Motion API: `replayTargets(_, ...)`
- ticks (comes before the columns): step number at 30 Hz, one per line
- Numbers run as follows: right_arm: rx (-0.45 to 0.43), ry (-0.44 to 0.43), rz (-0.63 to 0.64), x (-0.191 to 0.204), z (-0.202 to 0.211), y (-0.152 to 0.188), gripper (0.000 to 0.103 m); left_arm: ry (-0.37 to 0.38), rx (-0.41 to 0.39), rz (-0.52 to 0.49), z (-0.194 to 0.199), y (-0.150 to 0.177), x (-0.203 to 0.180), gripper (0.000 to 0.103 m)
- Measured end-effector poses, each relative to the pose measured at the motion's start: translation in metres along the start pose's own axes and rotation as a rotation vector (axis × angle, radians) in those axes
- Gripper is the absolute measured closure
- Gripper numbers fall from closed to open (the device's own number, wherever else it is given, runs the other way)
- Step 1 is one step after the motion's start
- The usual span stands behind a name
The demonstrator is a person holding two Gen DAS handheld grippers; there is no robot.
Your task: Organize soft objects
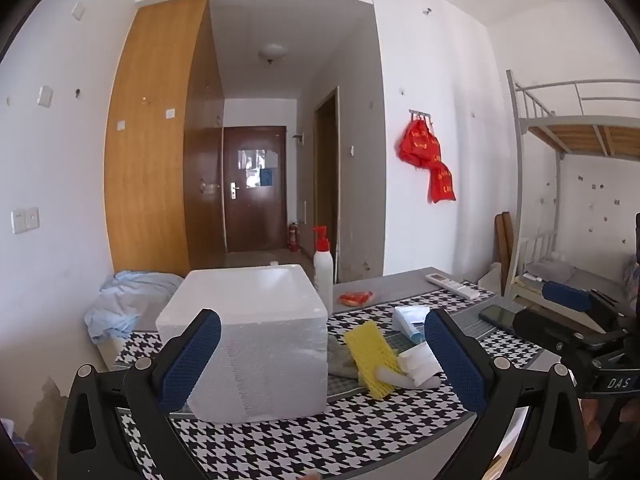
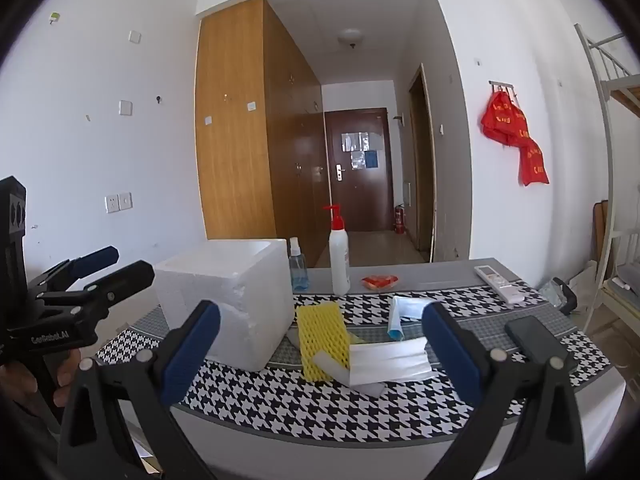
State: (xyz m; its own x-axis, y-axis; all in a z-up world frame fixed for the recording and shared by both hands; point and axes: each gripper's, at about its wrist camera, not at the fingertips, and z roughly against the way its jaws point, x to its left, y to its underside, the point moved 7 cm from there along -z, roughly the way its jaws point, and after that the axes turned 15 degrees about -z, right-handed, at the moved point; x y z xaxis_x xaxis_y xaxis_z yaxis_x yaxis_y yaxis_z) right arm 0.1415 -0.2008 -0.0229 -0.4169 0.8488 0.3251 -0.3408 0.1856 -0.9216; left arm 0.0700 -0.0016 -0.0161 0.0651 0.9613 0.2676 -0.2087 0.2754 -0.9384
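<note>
Right wrist view: yellow foam net (image 2: 322, 338) is lying right of foam box (image 2: 232, 300), ahead between released jaws.
Left gripper (image 1: 322, 354): jaws are gaping, empty.

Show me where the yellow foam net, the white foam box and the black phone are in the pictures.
yellow foam net (image 2: 322, 338): right wrist view, middle of its mesh.
white foam box (image 2: 240, 300): right wrist view, its front right wall.
black phone (image 2: 538, 340): right wrist view, middle of its dark screen.

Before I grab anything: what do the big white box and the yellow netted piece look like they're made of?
White box: likely expanded polystyrene foam, matte, with a grainy, crumbly edge. Yellow netted piece: probably soft foam mesh sleeve, matte, with an open diamond lattice.
</note>
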Motion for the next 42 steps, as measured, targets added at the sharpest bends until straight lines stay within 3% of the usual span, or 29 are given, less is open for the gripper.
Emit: replayTargets(42,-0.015,0.016,0.009,-0.001,0.004,-0.009,0.001,-0.007,-0.038,0.013,0.005,-0.007,0.002,0.001)
